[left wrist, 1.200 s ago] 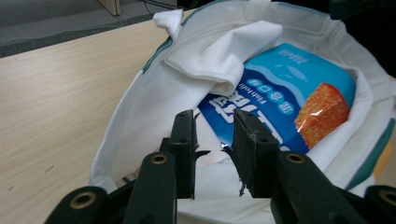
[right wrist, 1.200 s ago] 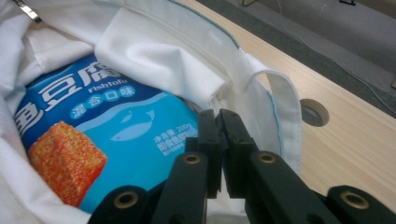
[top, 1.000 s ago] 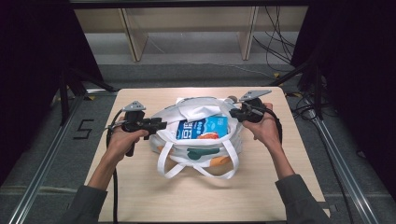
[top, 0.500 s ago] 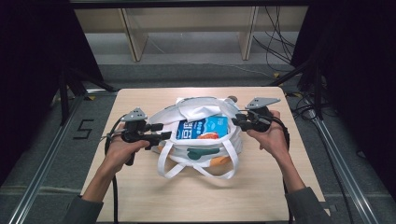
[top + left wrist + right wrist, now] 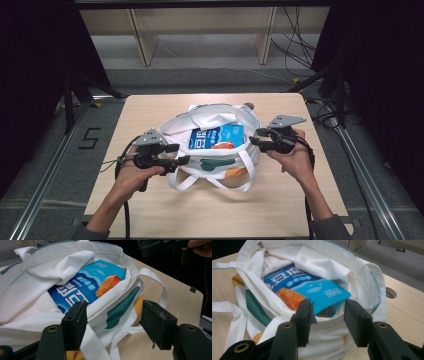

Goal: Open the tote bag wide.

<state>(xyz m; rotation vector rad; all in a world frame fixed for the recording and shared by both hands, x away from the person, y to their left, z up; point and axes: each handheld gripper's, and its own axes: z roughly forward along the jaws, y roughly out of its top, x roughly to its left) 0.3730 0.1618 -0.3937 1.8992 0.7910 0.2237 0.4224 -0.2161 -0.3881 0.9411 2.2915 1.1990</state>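
Observation:
A white tote bag (image 5: 210, 120) lies in the middle of the wooden table (image 5: 150, 110), mouth open, with a blue snack packet (image 5: 220, 136) inside. My left gripper (image 5: 179, 154) is at the bag's left side. In the left gripper view its jaws (image 5: 116, 325) have just been opening; they stand wide, and the bag's (image 5: 32, 290) green-printed side lies loosely between them in front of the packet (image 5: 92, 280). My right gripper (image 5: 254, 138) is at the bag's right rim. Its jaws (image 5: 329, 320) have also just been opening and straddle the bag's (image 5: 332, 265) rim without pressing it, with the packet (image 5: 319, 292) beyond.
The bag's white handles (image 5: 220, 182) trail toward the table's near edge. A round cable hole (image 5: 390, 292) sits in the tabletop behind the bag. Bare wood lies along the near side and both ends. Wooden shelf legs stand on the floor beyond the table.
Both grippers have drawn back toward the person and their jaws have spread off the bag's rim. The bag's mouth has sagged lower.

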